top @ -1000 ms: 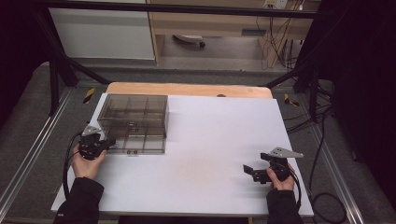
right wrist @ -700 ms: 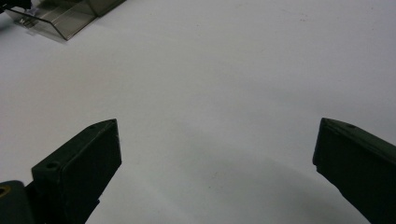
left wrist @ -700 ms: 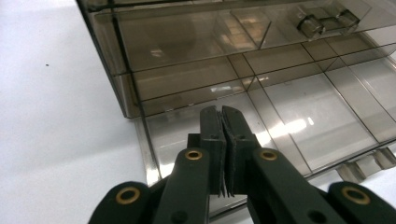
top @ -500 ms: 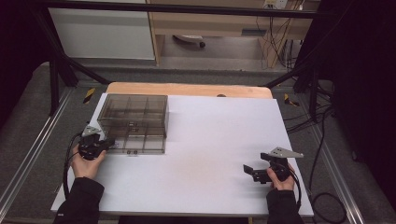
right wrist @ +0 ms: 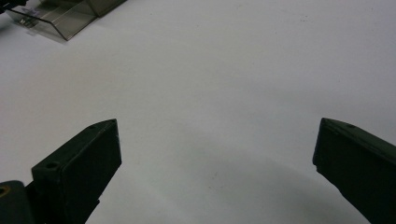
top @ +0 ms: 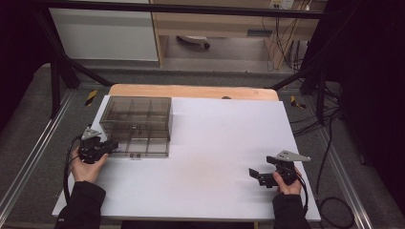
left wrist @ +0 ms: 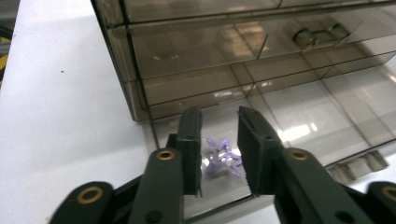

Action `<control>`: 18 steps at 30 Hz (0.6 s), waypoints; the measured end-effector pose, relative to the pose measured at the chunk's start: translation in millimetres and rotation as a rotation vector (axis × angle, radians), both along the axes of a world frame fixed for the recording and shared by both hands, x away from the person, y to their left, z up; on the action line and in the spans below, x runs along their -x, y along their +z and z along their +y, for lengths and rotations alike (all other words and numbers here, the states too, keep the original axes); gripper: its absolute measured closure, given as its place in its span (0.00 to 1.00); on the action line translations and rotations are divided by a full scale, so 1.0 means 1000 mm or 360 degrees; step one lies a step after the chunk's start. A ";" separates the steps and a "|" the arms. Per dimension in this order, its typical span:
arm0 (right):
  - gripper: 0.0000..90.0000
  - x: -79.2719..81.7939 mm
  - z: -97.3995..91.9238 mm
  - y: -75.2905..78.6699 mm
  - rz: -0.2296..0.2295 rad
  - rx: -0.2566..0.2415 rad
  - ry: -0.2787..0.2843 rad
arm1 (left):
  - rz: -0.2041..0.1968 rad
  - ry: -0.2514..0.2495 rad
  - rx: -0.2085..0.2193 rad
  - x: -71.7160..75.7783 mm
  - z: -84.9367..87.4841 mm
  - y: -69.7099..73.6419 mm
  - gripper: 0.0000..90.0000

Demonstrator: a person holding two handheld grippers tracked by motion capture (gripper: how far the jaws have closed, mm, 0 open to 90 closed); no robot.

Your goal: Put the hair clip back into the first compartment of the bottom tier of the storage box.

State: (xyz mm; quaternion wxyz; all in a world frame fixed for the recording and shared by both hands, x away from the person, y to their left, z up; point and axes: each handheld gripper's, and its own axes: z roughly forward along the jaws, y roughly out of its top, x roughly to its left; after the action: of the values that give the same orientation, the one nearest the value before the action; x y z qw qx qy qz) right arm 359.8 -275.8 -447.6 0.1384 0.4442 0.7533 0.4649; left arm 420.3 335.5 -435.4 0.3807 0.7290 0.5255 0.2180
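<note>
The small purple spiky piece [left wrist: 222, 157], judged light, stiff and best gripped across its arms, lies in the pulled-out bottom drawer [left wrist: 299, 116] of the drawer cabinet [top: 137, 125], between the just-opening, released left gripper [left wrist: 219, 140] jaws; the right gripper [top: 260, 177] is released.

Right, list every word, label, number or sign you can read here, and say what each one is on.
None can be read.
Clear compartment box: no label or print that can be made out; the dark specks on its front are too small to tell.
Purple jack-shaped piece between the left tongs: unmarked.
White table top: blank.
Yellow-and-black striped markers on the floor: a warning pattern, no text.
</note>
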 end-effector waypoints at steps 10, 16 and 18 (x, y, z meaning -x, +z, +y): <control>0.02 0.000 0.000 0.000 0.0002 -0.0003 -0.0003 | -0.0005 -0.0013 0.0026 0.006 0.000 0.006 0.58; 0.02 0.000 0.000 0.001 -0.0002 -0.0004 -0.0002 | -0.0010 -0.0057 0.0023 0.011 -0.003 0.008 0.48; 0.02 0.000 0.000 0.000 0.0000 -0.0001 0.0000 | -0.0016 -0.0062 0.0019 0.012 -0.004 0.009 0.46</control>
State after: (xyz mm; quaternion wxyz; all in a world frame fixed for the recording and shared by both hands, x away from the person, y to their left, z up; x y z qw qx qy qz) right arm 359.4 -276.1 -447.1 0.1382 0.4444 0.7530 0.4652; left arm 407.9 331.6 -426.9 0.3919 0.7356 0.5106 0.2110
